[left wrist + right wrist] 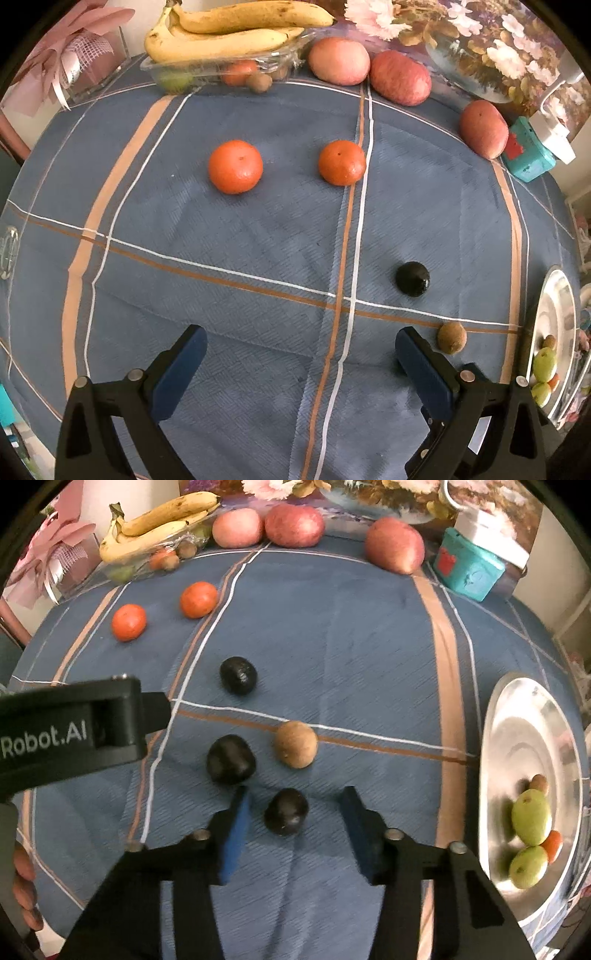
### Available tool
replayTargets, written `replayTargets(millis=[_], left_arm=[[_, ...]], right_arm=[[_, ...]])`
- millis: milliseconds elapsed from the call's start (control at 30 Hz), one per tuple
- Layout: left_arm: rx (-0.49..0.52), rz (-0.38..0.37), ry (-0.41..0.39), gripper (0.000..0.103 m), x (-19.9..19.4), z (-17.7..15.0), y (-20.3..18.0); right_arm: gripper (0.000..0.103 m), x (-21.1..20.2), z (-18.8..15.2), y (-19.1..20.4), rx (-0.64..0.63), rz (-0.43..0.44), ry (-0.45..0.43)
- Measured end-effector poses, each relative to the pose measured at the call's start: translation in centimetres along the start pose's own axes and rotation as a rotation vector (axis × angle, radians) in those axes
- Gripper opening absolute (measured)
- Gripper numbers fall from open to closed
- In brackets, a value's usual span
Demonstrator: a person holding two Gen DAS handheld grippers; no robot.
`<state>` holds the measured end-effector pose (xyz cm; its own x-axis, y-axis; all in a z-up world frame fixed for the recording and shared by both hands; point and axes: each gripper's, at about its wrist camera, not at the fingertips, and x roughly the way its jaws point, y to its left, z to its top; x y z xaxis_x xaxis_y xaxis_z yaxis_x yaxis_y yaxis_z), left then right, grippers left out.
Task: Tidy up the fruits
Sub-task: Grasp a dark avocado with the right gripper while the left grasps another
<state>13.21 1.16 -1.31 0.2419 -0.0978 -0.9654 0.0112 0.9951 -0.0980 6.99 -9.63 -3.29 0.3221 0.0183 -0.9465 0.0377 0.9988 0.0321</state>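
My right gripper (295,805) is open, its blue pads either side of a dark plum (286,811) on the blue cloth, not touching it. Two more dark plums (230,759) (238,675) and a brown kiwi (296,744) lie just beyond. A steel plate (524,738) at the right holds two green fruits (531,816), a small orange one and a kiwi. My left gripper (299,339) is open and empty over the cloth; it also shows in the right wrist view (74,723). Two tangerines (235,166) (342,162) lie ahead of it, a plum (412,279) and kiwi (451,336) to its right.
A clear tray (221,68) with bananas (236,29) and small fruits stands at the back left. Three red apples (338,61) (400,77) (483,128) line the back. A teal box (530,153) and a floral bowl (480,62) are at the back right.
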Motion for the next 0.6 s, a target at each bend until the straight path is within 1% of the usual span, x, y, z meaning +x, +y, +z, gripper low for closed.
replayTargets(millis=[33,100,233,367,500,533,600], left_arm=[[-0.001,-0.004,0.002,0.103,-0.2,0.0,0.1],[-0.007,-0.017,0.006,0.103,-0.3,0.0,0.1],[-0.029,-0.061,0.011,0.103,-0.1,-0.1,-0.4],[-0.046,-0.103,0.019,0.103,0.4,-0.3,-1.0],[-0.069,-0.169,0.026,0.102,0.4,-0.7,-1.8],[-0.068,-0.184,0.028,0.100,0.4,-0.8,-2.1],[-0.053,-0.208,0.043,0.092,0.7,-1.1,-2.9]], right_arm=[[0.037,-0.1,0.1,-0.1,0.008,0.016,0.000],[0.031,-0.3,0.0,-0.2,0.022,0.038,-0.003],[0.023,-0.7,0.2,-1.2,0.066,0.089,-0.011],[0.023,-1.3,-0.5,-2.6,0.105,0.107,-0.031],[0.022,-2.0,-0.6,-4.1,0.142,0.116,-0.049],[0.022,-2.3,-0.7,-4.4,0.154,0.116,-0.055],[0.022,-2.8,-0.8,-5.1,0.179,0.126,-0.067]])
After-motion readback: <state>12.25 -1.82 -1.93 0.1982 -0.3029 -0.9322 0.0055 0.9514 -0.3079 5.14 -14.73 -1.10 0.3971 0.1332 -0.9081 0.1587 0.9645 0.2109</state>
